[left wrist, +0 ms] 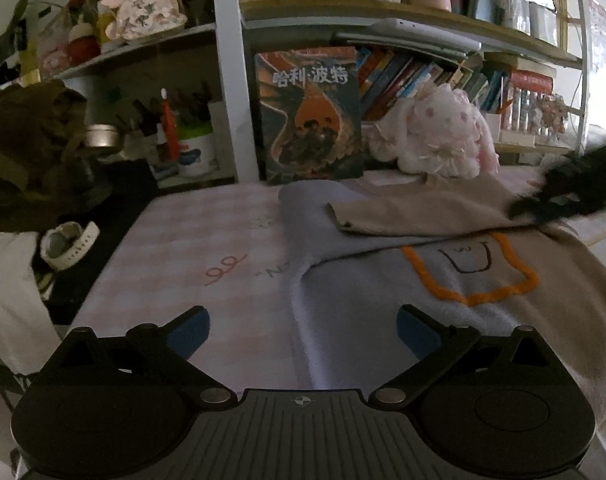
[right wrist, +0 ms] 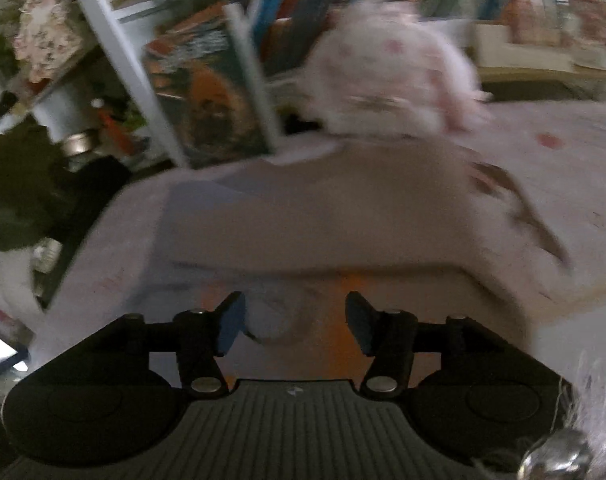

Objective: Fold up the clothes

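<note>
The left gripper (left wrist: 303,330) is hovering wide open over the sweater (left wrist: 383,304) on the tabletop (left wrist: 175,248); the right gripper (right wrist: 295,326) is gaping half-open, gripping nothing.

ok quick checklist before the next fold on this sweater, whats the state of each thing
1. Left gripper jaws open and empty: ok, they stand wide over the blue half of the sweater.
2. Right gripper let go of the cloth: ok, jaws apart, nothing pinched between them.
3. Beige sleeve laid across the body: ok, it lies folded over the chest above the orange patch.
4. Sleeve lying flat without wrinkles: cannot tell, the right wrist view is blurred.
5. Plush rabbit clear of the sweater: not ok, it sits right at the sweater's far edge.
6. Book standing clear: ok, upright behind the cloth.
</note>
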Available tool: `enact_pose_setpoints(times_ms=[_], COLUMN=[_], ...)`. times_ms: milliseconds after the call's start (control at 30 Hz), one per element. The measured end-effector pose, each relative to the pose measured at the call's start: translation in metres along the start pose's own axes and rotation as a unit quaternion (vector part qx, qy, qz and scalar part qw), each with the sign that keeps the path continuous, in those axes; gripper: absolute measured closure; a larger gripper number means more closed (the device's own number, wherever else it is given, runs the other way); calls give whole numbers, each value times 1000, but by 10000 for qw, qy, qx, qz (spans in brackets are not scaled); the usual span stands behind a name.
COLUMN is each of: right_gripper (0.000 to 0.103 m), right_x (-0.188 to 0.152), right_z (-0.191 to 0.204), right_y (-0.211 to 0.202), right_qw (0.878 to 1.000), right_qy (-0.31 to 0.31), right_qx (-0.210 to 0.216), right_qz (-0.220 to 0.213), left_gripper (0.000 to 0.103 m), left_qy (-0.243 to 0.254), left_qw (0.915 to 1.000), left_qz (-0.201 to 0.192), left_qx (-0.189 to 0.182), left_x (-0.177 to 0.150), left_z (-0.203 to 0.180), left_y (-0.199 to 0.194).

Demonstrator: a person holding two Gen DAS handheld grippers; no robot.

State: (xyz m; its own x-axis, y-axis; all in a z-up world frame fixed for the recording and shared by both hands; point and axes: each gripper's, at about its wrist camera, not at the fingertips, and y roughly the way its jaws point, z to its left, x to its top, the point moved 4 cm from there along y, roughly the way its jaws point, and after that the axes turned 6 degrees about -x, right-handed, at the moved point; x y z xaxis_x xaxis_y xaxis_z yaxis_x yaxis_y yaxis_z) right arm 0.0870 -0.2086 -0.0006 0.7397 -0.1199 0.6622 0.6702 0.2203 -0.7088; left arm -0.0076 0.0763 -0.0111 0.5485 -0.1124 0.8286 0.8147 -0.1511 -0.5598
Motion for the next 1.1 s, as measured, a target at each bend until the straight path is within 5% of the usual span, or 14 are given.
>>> enact_pose_setpoints(times_ms=[267, 567, 867, 1100], right_gripper=[45, 45, 45, 48], right_x=[-65, -108, -136, -138], right_z=[-68, -98, -108, -109], right_y=[-56, -89, -107, -113], right_qw=[9965, 9971, 9981, 9987], right_qy=[170, 452, 411, 341], right_qx=[-814, -603, -403, -305], right_qz=[-57, 140, 222, 233], left_gripper=[2, 3, 4, 29], left_qy=[-291, -716, -1262, -1649], left_qw=[9994, 9947, 9888, 9823], left_qz=[168, 733, 787, 882], left_qx=[15, 123, 113, -54], left_x=[-6, -15, -29, -42], left_z=[-7, -9, -23, -24], left_y=[-1, -14, -37, -40])
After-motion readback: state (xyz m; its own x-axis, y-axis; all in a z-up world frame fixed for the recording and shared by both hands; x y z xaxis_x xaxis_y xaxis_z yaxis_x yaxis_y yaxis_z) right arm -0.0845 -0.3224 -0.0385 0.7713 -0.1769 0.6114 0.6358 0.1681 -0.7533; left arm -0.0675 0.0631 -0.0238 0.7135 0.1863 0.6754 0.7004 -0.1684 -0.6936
